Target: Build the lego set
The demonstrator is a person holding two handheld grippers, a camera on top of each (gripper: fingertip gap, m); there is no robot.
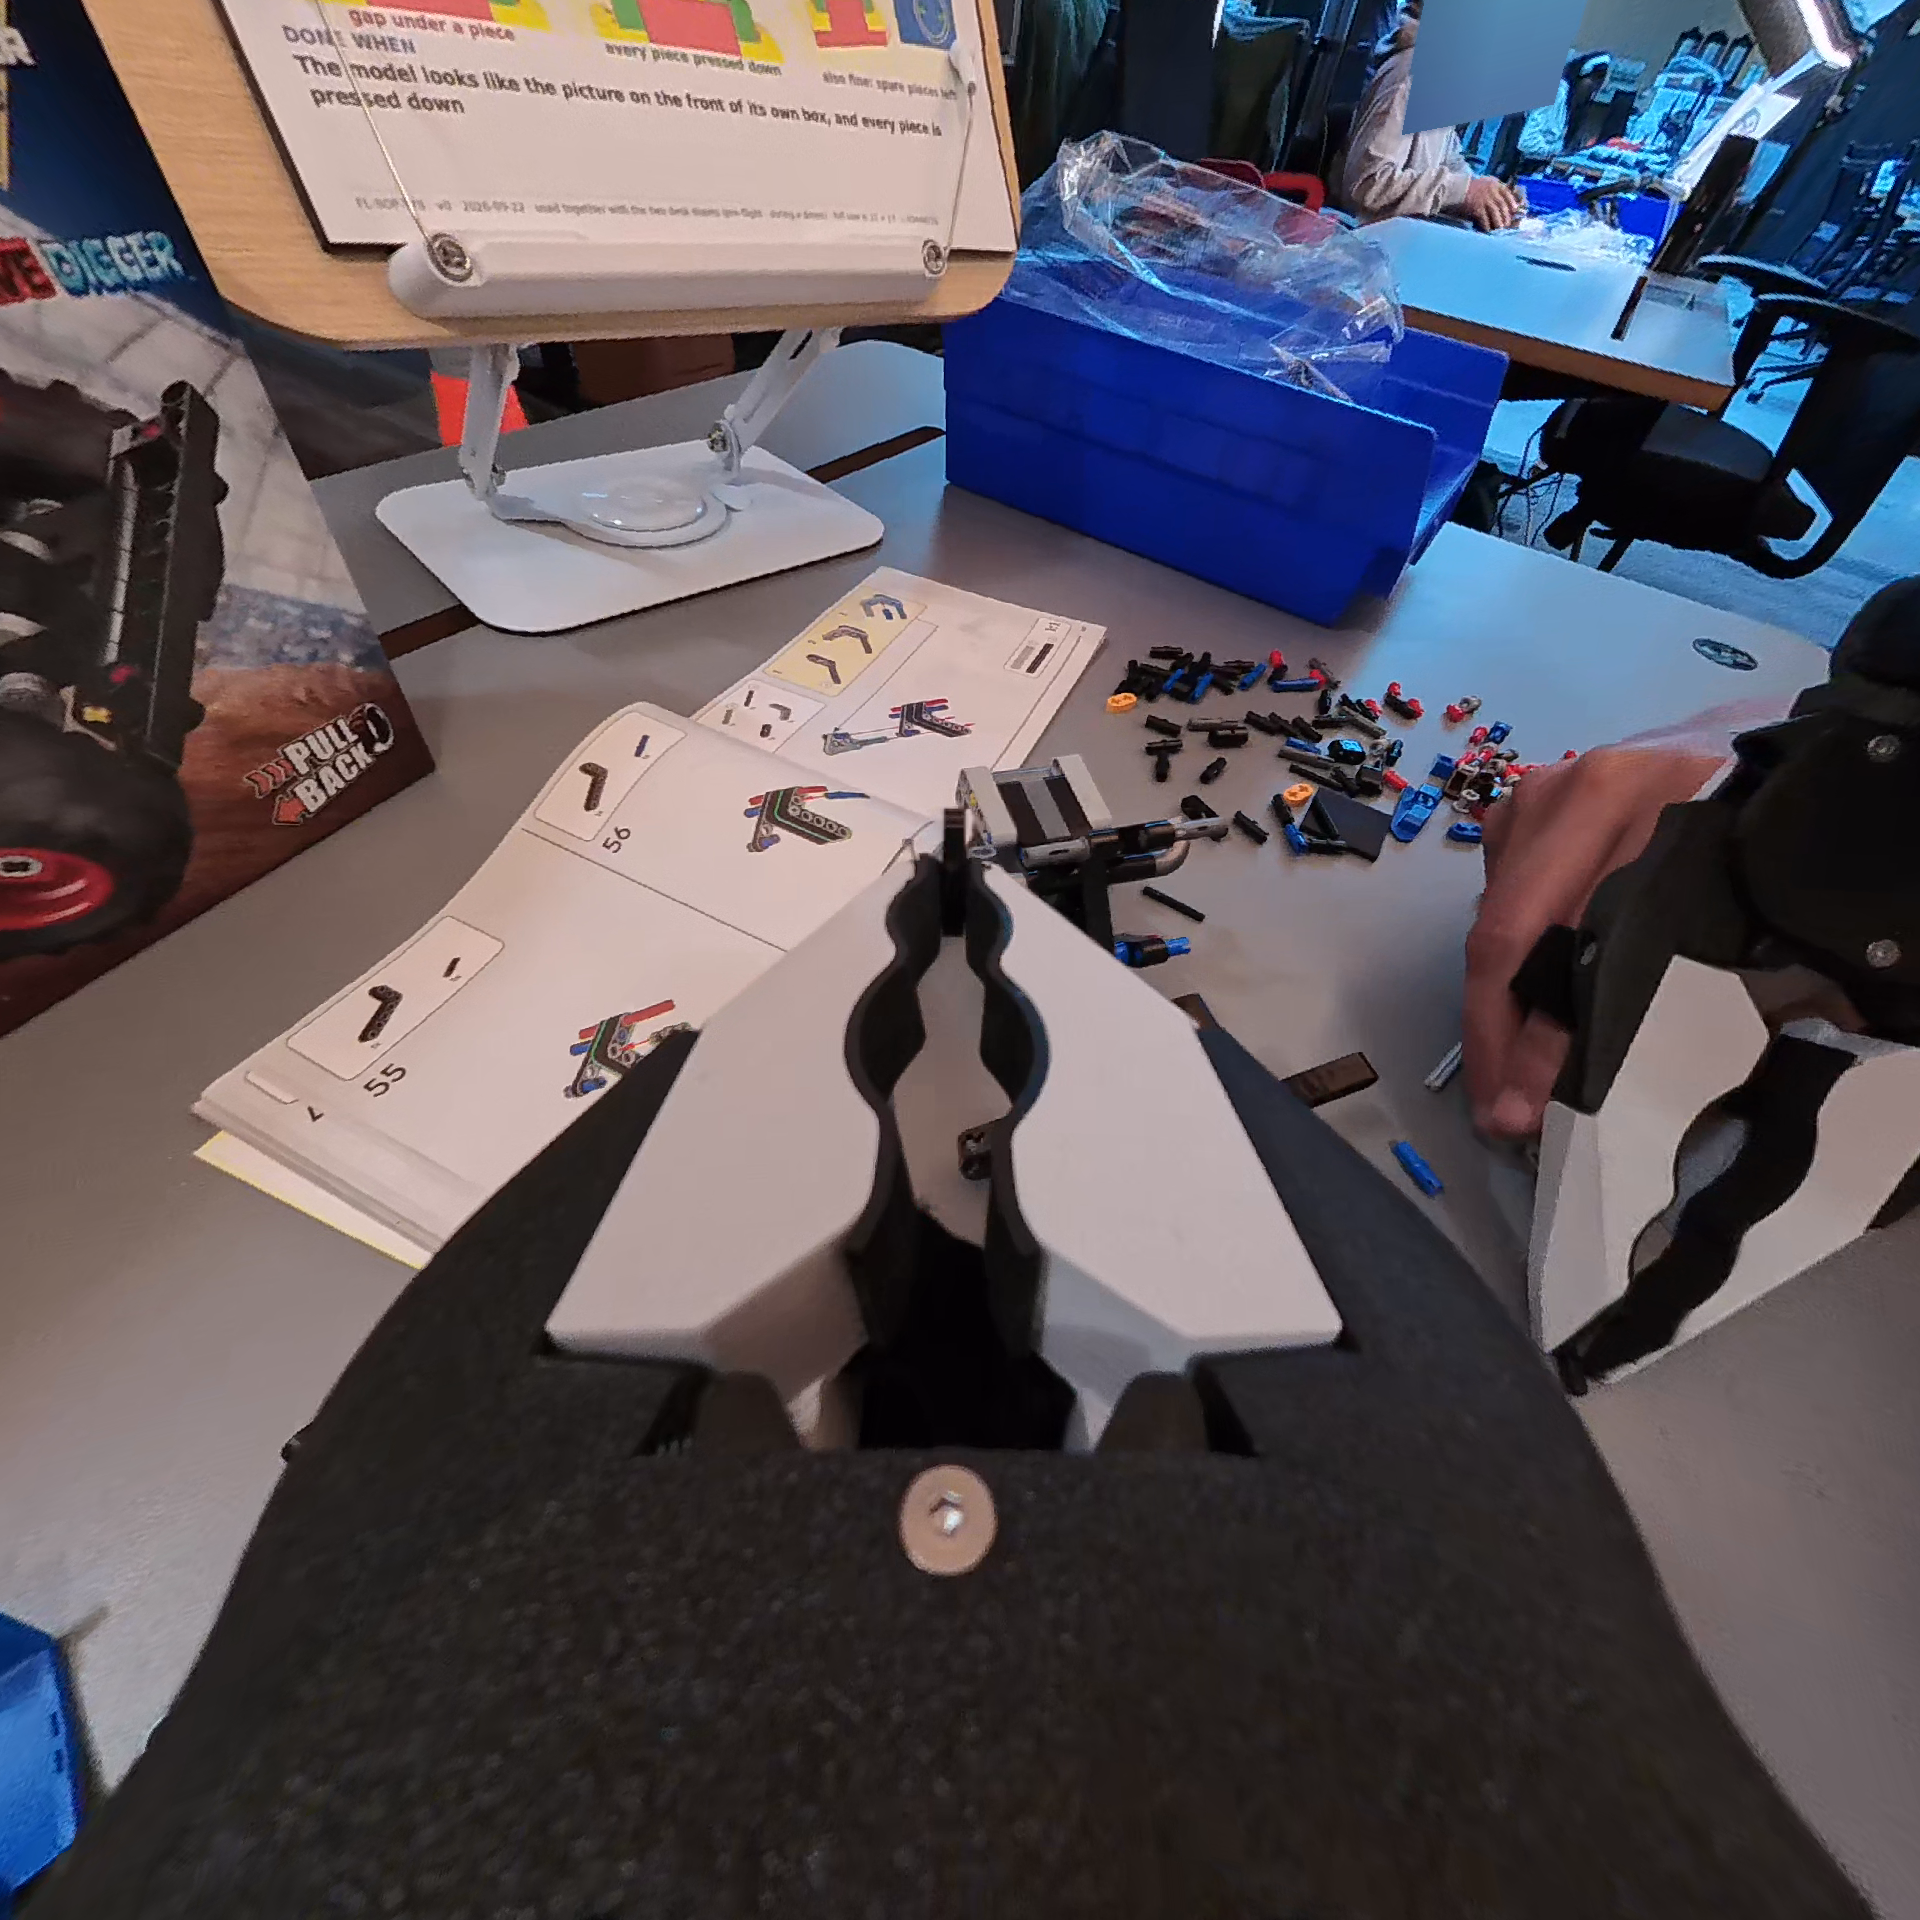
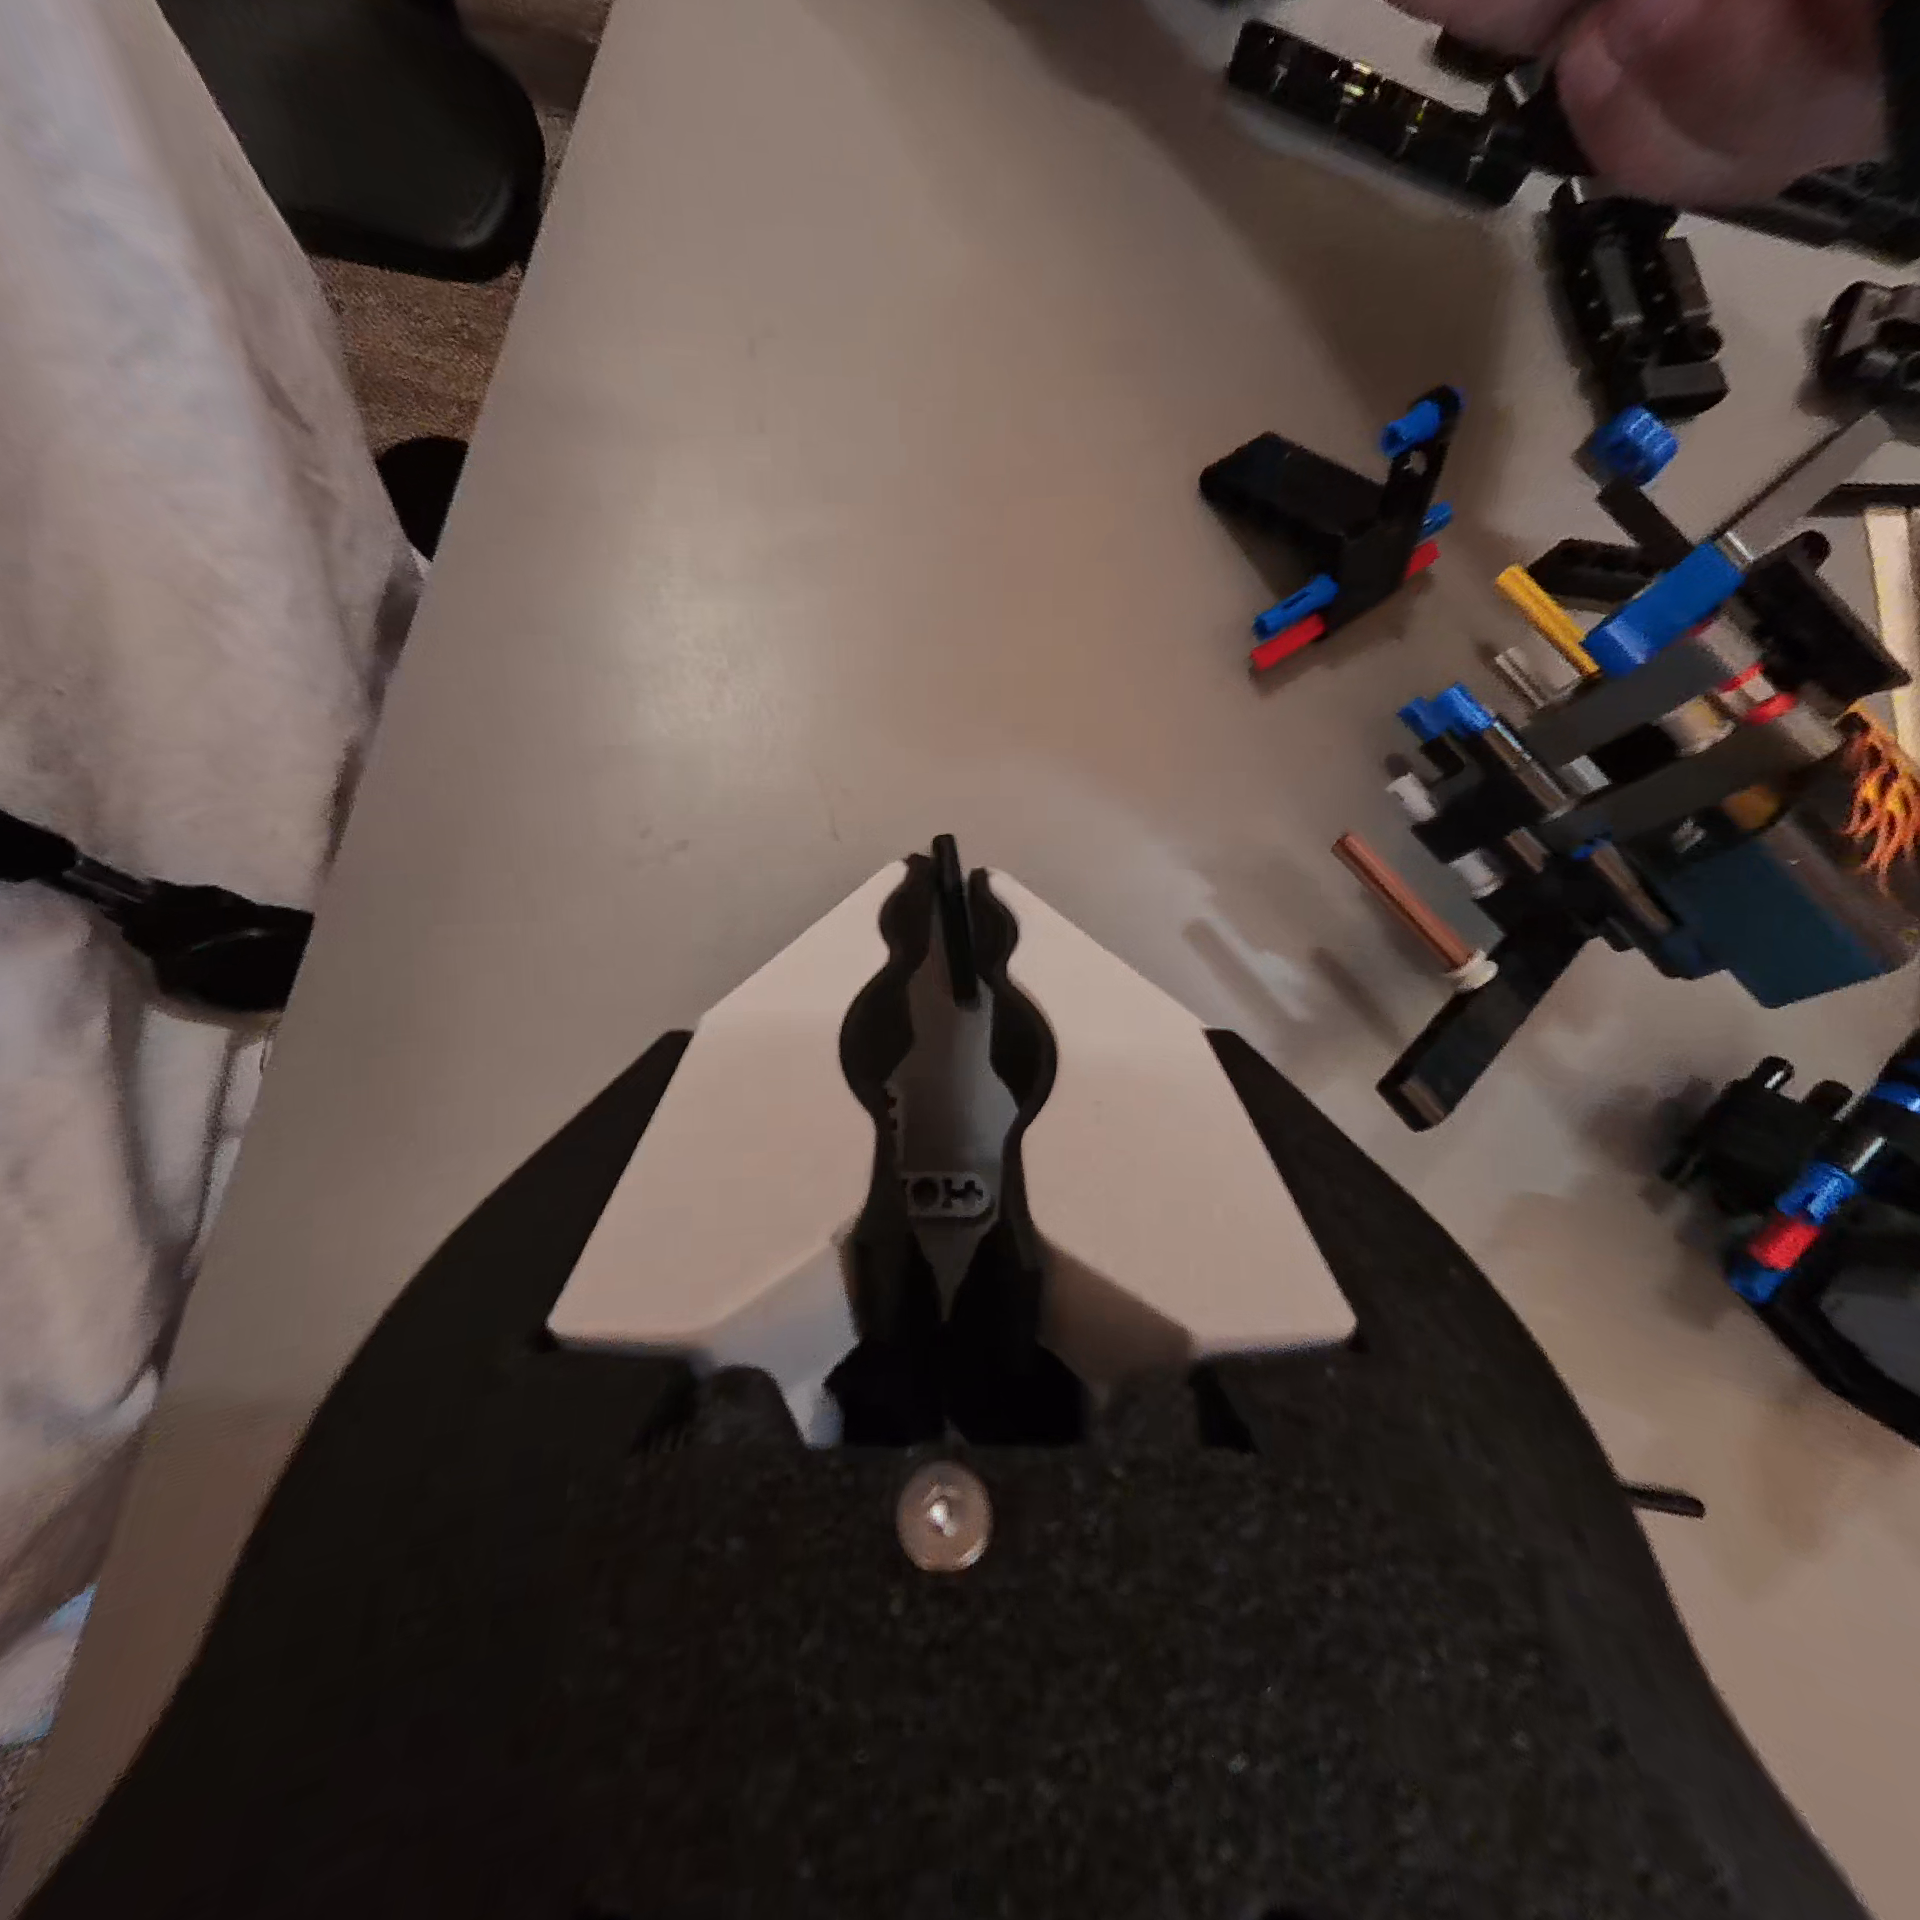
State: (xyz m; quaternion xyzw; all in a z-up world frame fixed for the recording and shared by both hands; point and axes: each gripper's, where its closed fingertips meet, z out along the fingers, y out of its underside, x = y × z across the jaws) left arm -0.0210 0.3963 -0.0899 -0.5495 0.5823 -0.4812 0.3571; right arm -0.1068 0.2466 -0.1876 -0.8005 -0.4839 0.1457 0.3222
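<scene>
My left gripper (image 1: 953,883) is shut on a small black lego piece (image 1: 953,847) that sticks up past its tips, just in front of the part-built grey and black model (image 1: 1049,816). My right gripper (image 2: 948,883) is shut on a thin black piece (image 2: 951,920), above bare table. A grey part with holes (image 2: 943,1193) shows lower in the gap between its fingers. The right gripper also shows in the left wrist view (image 1: 1574,1356), held by a hand (image 1: 1558,883). A black angled assembly with blue and red pins (image 2: 1351,530) lies to the right.
An open instruction booklet (image 1: 644,883) lies left of the model, and loose pieces (image 1: 1309,727) lie beyond it. A blue bin (image 1: 1195,447), a document stand (image 1: 623,520) and the set's box (image 1: 125,644) stand behind. A larger sub-assembly (image 2: 1662,810) sits at the right. A person in white (image 2: 125,623) is at the table edge. The grippers' ends are close to 20 centimeters from one another.
</scene>
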